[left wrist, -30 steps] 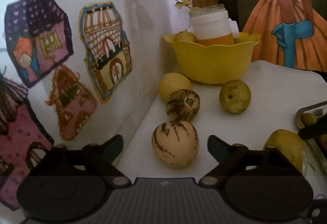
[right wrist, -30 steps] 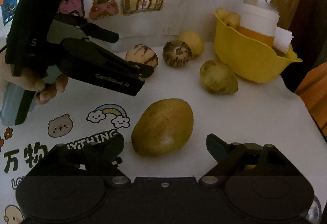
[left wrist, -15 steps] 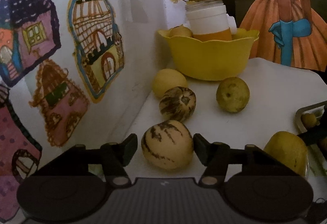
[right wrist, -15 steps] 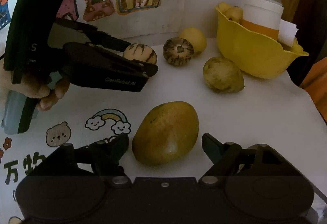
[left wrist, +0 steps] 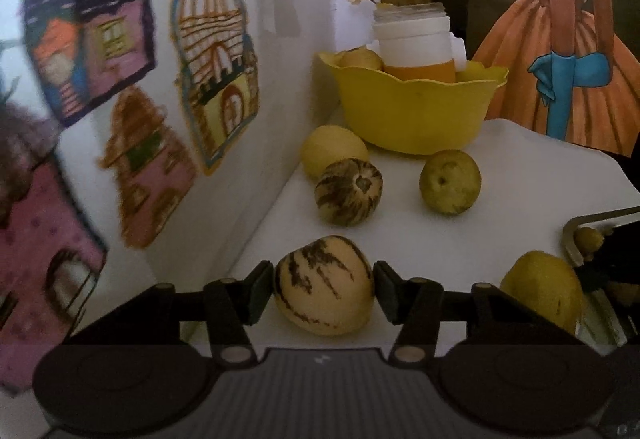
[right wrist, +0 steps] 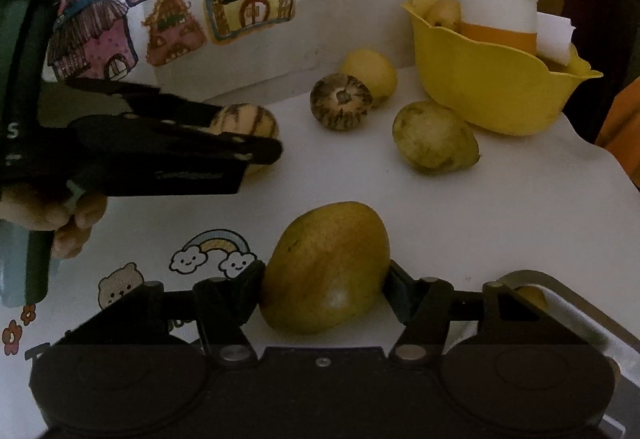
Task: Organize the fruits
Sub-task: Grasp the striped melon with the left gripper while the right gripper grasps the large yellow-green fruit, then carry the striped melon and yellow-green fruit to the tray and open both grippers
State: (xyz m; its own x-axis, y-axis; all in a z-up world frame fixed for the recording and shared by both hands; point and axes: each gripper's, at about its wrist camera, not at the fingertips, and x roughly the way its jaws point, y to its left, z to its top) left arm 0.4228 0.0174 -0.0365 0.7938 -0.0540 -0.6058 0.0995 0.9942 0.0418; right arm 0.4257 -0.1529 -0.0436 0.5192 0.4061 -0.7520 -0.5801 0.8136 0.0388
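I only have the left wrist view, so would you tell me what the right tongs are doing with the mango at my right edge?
Observer: The right tongs have just been closing and now press both flanks of the mango.
Operator: What lies beside that mango?
Observer: A rainbow-and-clouds print on the tablecloth, just left of it.
Operator: And who holds my tool?
Observer: A hand grips the handle of the left tongs, which have just been closing on the striped melon.
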